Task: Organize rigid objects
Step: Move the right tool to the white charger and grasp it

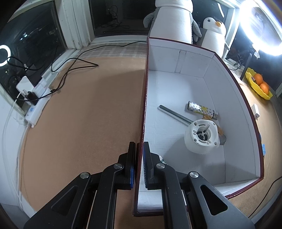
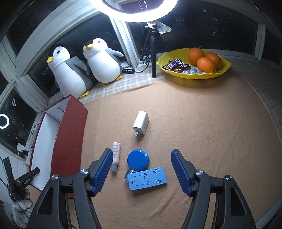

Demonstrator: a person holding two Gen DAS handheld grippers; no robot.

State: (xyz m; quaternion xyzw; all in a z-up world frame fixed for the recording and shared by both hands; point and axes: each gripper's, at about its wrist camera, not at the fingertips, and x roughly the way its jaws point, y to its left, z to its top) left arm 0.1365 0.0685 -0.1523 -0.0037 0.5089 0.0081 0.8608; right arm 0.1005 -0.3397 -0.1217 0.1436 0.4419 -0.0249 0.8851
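The left tool (image 1: 140, 156) is nearly closed, its two fingers pinching the near left wall of the box (image 1: 176, 58), a red-sided carton with a white inside that sits on the tan surface (image 1: 88, 105). Inside the box lie a white round plastic part (image 1: 202, 136), a long grey stick (image 1: 174, 114) running under it, and a patterned lighter (image 1: 202, 110) toward the far right wall. The right tool (image 2: 141, 170) hangs wide open over the surface with nothing between its blue ribbed fingers (image 2: 103, 171). Just in front of it lies a light blue flat stand (image 2: 147, 178), and touching its far edge is a round blue tin (image 2: 138, 159). A small pinkish bottle (image 2: 115, 155) lies on its side just left of the tin, close to the tool's left finger, and a white charger plug (image 2: 141, 122) lies a bit farther out, prongs pointing back toward the tool. All four sit outside the box, whose red outer wall (image 2: 70, 137) stands to their left. Farther back, a yellow bowl (image 2: 223, 69) holds oranges (image 2: 204, 59) and candy bars (image 2: 176, 65), two stuffed penguins (image 2: 84, 65) lean by the window, and a ring light (image 2: 139, 10) glares overhead on its tripod. On the left side of the surface, black cables (image 1: 74, 67) trail to a white power strip (image 1: 37, 98).
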